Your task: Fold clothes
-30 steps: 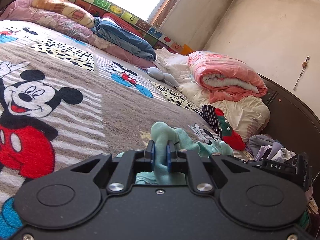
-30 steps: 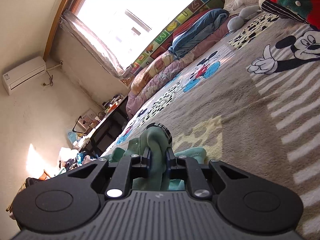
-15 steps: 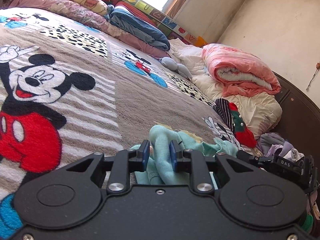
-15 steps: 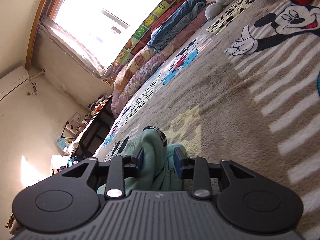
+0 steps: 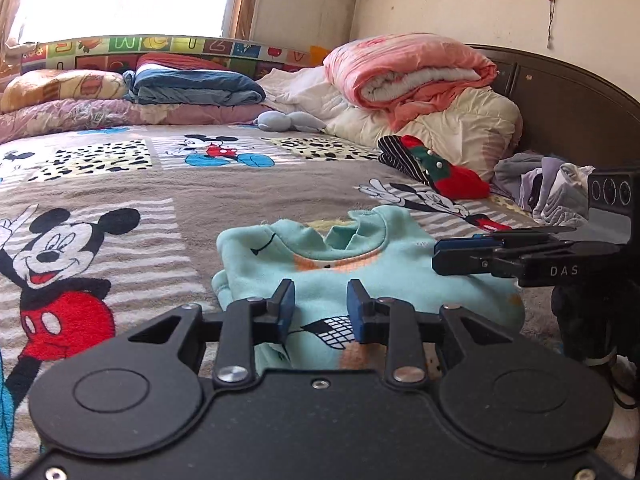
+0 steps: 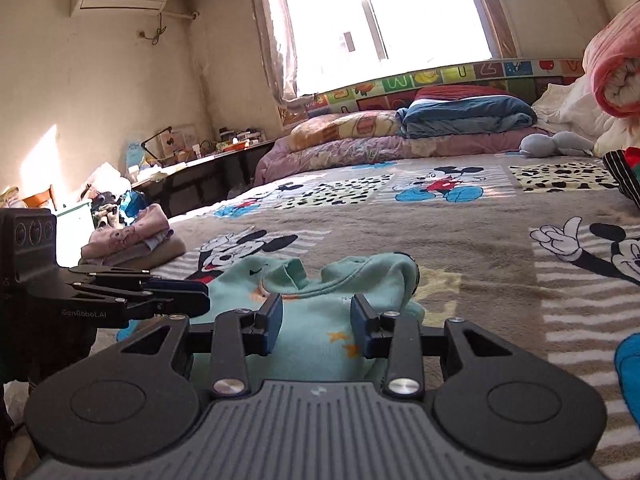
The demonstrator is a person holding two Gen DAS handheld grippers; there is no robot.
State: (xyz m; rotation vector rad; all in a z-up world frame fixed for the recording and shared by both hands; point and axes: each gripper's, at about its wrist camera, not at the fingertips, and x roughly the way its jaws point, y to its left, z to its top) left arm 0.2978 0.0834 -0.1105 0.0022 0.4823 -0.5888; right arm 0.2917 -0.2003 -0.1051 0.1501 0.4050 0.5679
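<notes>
A mint-green child's sweater with orange print lies folded on the Mickey Mouse blanket, neckline facing away. My left gripper hovers open over its near edge with nothing between the blue pads. In the left wrist view the right gripper reaches in from the right over the sweater's right side. In the right wrist view my right gripper is open above the sweater, and the left gripper comes in from the left at the garment's edge.
A heap of unfolded clothes and a red-green striped garment lie by the dark headboard. Rolled quilts and pillows line the far side. A folded pink stack sits at the bed's left edge near a cluttered desk.
Both grippers were shut on bunched sweater cloth, then opened and let go. They drew back and levelled out; the sweater now lies flat and folded on the blanket.
</notes>
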